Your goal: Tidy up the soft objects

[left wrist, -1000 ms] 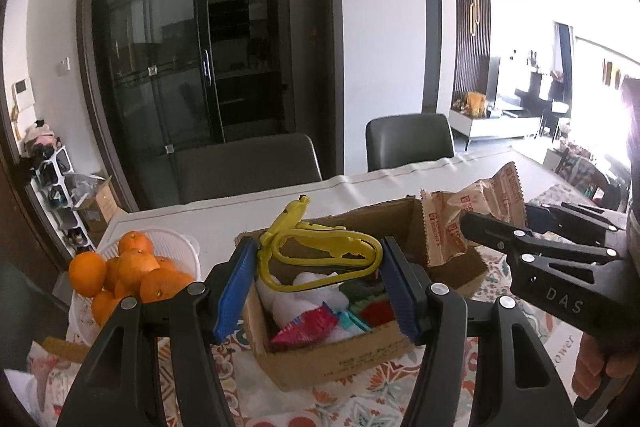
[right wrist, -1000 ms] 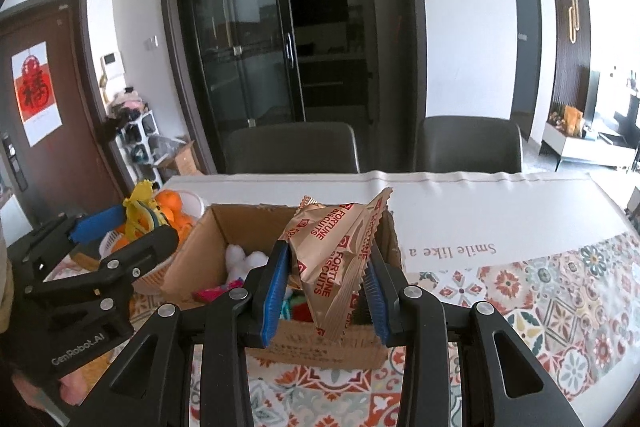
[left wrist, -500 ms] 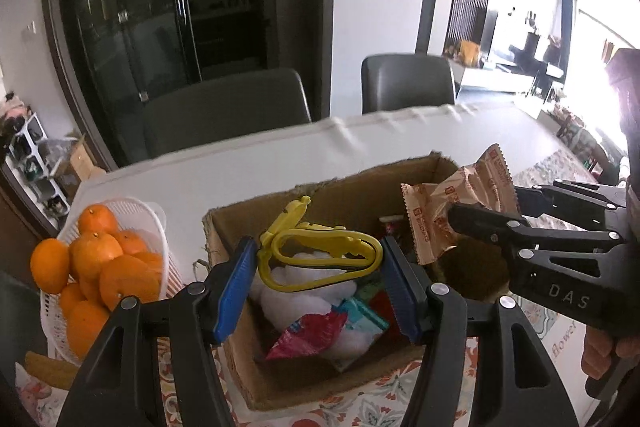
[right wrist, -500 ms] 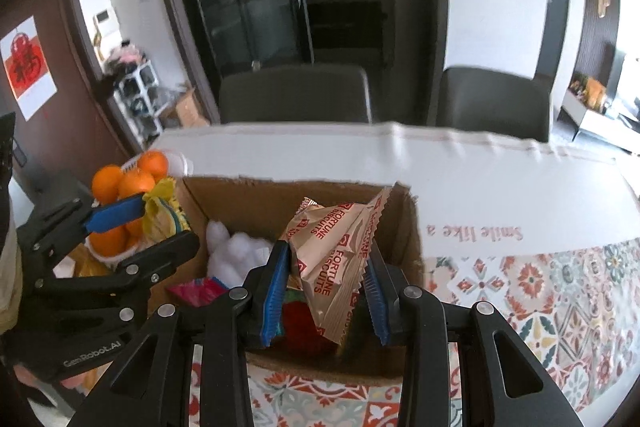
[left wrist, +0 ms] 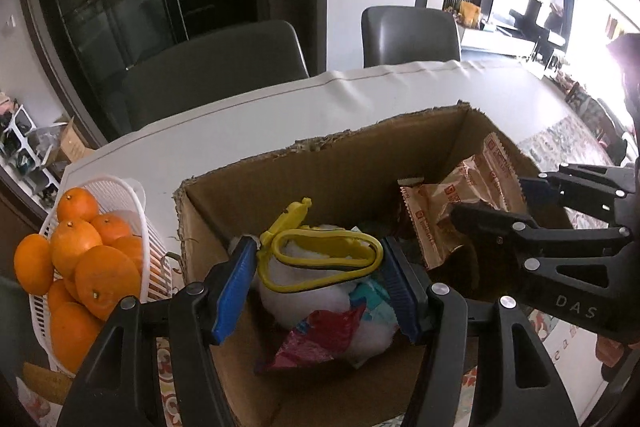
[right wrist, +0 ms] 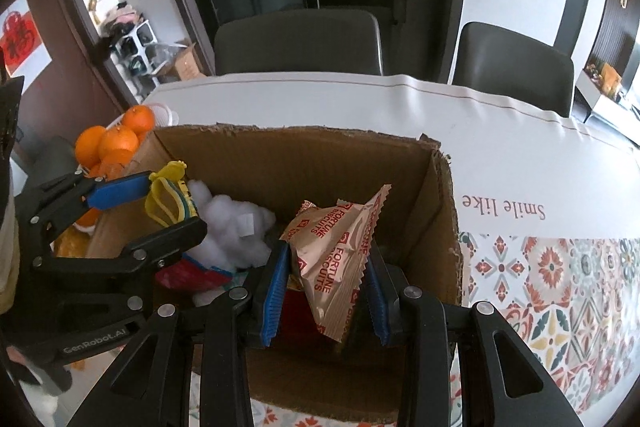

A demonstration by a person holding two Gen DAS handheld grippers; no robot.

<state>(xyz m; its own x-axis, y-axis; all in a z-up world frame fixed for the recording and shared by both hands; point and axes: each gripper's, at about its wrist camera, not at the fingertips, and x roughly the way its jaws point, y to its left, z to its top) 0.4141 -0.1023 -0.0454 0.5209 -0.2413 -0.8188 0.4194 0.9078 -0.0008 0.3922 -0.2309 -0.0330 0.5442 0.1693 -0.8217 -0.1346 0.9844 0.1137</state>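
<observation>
While both grippers are held over it, the big brown cardboard box (right wrist: 304,163) can be seen standing open on the white table with a patterned cloth (right wrist: 500,155). Beside the box, a white plastic basket (left wrist: 120,195) full of oranges (left wrist: 80,251) is kept apart from the soft things. Inside the box, some things are already put away: a fluffy white cotton ball (right wrist: 234,223) and a small red packet (left wrist: 320,337). Two things are not yet let go. A tan crinkly packet of biscuits (right wrist: 336,259) is pinched in the right gripper (right wrist: 326,291), whose pads are set narrow and pressed on it, just above the box's right side. A yellow bendy plastic toy with a loop (left wrist: 320,255) is held between the pads of the left gripper (left wrist: 318,287), which are set about halfway apart, over the box's left side. It is judged that the job is nearly done, with only these two drops left.
</observation>
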